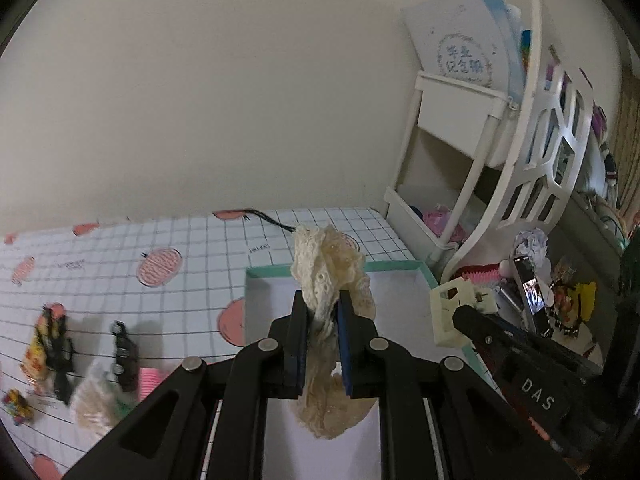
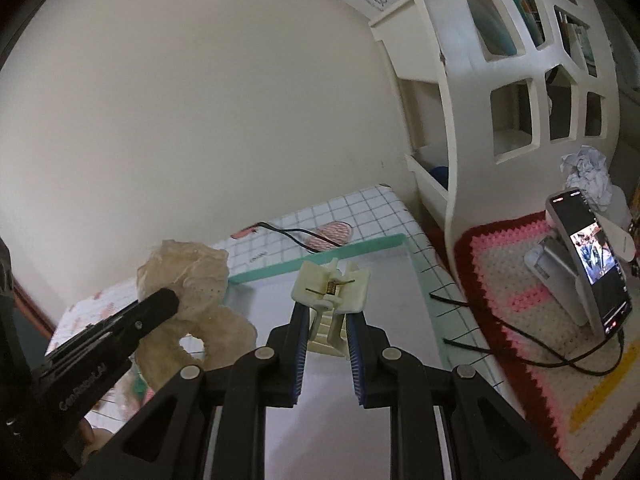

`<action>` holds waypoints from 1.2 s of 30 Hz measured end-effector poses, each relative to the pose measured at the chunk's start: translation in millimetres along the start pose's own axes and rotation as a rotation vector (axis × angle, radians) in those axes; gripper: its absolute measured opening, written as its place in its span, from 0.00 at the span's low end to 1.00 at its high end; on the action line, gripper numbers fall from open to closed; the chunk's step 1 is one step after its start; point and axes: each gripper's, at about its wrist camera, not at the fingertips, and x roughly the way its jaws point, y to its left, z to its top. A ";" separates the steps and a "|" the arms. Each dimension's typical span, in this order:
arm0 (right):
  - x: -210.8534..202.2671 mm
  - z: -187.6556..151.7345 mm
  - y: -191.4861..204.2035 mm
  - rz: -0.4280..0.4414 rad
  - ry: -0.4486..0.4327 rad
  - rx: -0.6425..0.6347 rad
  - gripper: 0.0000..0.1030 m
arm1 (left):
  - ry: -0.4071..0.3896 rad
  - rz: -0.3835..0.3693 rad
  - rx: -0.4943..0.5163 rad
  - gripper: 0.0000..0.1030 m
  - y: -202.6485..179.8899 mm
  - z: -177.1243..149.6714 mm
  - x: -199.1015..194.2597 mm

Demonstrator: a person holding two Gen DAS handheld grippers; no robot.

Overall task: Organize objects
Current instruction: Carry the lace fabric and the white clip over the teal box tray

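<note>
My left gripper (image 1: 323, 306) is shut on a cream lace scrunchie (image 1: 328, 264), which hangs above the white floor of a teal-rimmed box (image 1: 264, 270). The scrunchie (image 2: 192, 280) and the left gripper's arm show at the left of the right wrist view. My right gripper (image 2: 327, 310) is shut on a cream plastic hair claw clip (image 2: 330, 286) with a metal spring, held over the same teal-rimmed box (image 2: 316, 258). In the left wrist view that clip (image 1: 456, 308) hangs by the box's right rim.
On the checked tablecloth (image 1: 120, 248) at the left lie black clips (image 1: 125, 354), another cream scrunchie (image 1: 94, 400), a pink item (image 1: 150, 380) and colourful pieces. A white shelf (image 2: 500, 80) stands at the right. A phone (image 2: 588, 256) leans on a stand over a crocheted mat (image 2: 520, 288), with a black cable (image 2: 520, 336).
</note>
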 end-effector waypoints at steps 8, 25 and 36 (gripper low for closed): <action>34.5 7.0 -13.5 -0.048 0.045 -0.020 0.20 | 0.034 -0.018 -0.069 0.13 14.7 0.1 31.3; 93.4 17.9 -17.4 -0.127 0.130 -0.095 0.20 | 0.144 -0.007 -0.151 0.14 40.0 -5.3 88.6; 102.0 17.1 -18.4 -0.134 0.135 -0.110 0.20 | 0.196 0.019 -0.144 0.14 36.2 -14.4 109.8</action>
